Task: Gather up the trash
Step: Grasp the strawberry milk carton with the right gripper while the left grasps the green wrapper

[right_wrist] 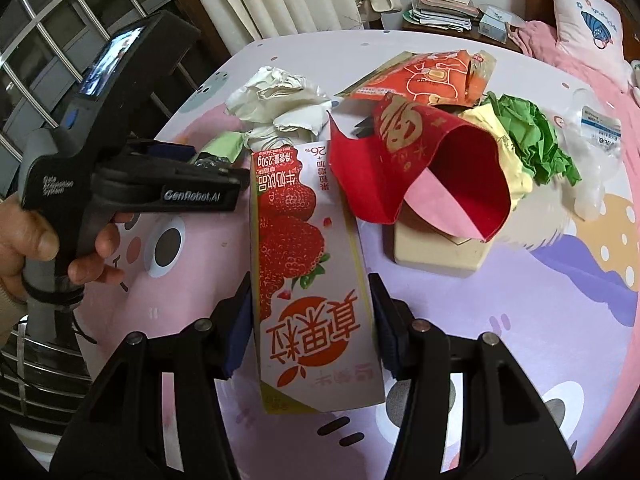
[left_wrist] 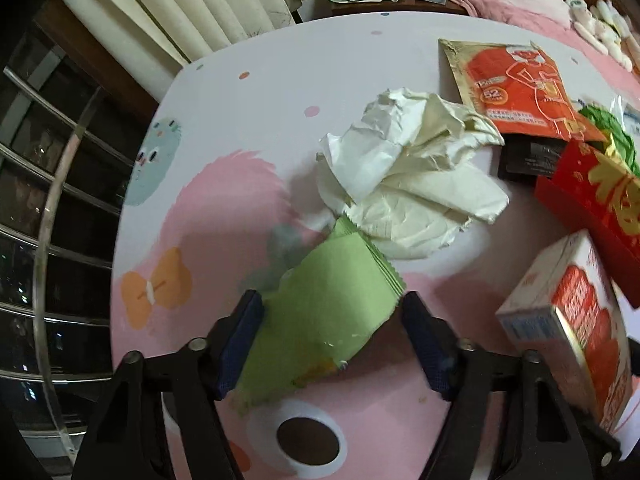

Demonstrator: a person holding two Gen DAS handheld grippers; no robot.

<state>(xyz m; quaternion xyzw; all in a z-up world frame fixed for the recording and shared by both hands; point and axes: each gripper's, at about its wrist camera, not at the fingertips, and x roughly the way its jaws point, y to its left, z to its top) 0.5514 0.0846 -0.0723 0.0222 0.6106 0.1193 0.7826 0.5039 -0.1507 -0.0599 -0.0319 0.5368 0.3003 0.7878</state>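
My left gripper [left_wrist: 332, 308] has its jaws on either side of a green wrapper [left_wrist: 320, 312] lying on the pink cartoon tablecloth [left_wrist: 240, 128]; the left pad touches it, the right pad stands just off its edge. Crumpled white paper [left_wrist: 404, 176] lies just beyond. My right gripper [right_wrist: 310, 292] is shut on a strawberry milk carton [right_wrist: 308, 264], which also shows in the left wrist view [left_wrist: 572, 320]. The left gripper shows in the right wrist view [right_wrist: 160, 184], held by a hand.
An orange foil pouch [left_wrist: 516, 88], a red envelope [right_wrist: 432, 160], crumpled green paper [right_wrist: 532, 140], a beige block [right_wrist: 440, 248] and a clear plastic wrapper [right_wrist: 596, 152] lie on the table. A metal railing [left_wrist: 48, 200] is at the left. A bed [left_wrist: 520, 4] is behind.
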